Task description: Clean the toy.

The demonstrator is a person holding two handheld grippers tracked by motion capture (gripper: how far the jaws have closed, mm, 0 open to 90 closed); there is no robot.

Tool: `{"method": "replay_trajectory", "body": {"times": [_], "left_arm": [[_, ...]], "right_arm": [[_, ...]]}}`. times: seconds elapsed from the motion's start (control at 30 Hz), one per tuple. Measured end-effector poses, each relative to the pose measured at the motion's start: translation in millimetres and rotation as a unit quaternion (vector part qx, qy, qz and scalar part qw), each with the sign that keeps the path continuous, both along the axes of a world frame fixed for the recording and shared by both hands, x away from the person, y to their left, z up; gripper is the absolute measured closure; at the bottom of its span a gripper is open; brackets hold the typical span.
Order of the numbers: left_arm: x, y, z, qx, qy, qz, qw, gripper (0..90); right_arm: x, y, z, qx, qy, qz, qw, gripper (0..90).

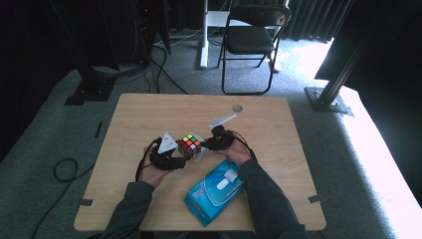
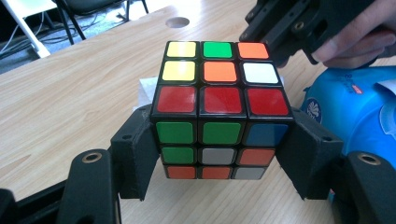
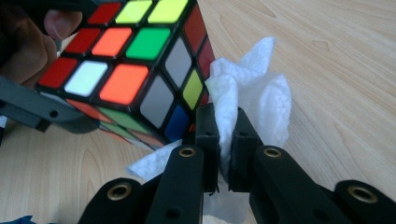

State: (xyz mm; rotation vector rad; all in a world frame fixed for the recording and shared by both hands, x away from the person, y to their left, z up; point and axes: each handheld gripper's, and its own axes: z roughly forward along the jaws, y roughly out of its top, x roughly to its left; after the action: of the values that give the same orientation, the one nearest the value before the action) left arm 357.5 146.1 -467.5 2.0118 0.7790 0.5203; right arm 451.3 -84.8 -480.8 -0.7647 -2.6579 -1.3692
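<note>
left gripper (image 2: 223, 154) clamps cube (image 2: 219, 100), right gripper (image 3: 228, 140) pinches wipe (image 3: 252, 100)

Left gripper (image 2: 223, 158): jaws closed on cube (image 2: 222, 109), one jaw per side, gripping lower layers. Cube top face: yellow, green, orange in back row; yellow, orange, white mid; red front row. Near face: green, green, blue at top. Right gripper (image 2: 285, 35) w/ fingers (image 2: 359, 44) at top right, just behind cube. Blue pack (image 2: 359, 114) at right. Table (image 2: 70, 107) w/ round hole (image 2: 177, 22) at far edge. White tissue (image 2: 146, 88) behind cube.
</note>
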Motion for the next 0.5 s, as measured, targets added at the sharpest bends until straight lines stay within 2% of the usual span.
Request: {"method": "replay_trajectory", "body": {"times": [0.5], "left_arm": [[4.5,5.5,13.8,-0.017,-0.004,0.016,0.9997,34.6]], "right_arm": [[-3.2,-1.4,-1.4,-0.003,-0.002,-0.001,1.0,85.7]]}}
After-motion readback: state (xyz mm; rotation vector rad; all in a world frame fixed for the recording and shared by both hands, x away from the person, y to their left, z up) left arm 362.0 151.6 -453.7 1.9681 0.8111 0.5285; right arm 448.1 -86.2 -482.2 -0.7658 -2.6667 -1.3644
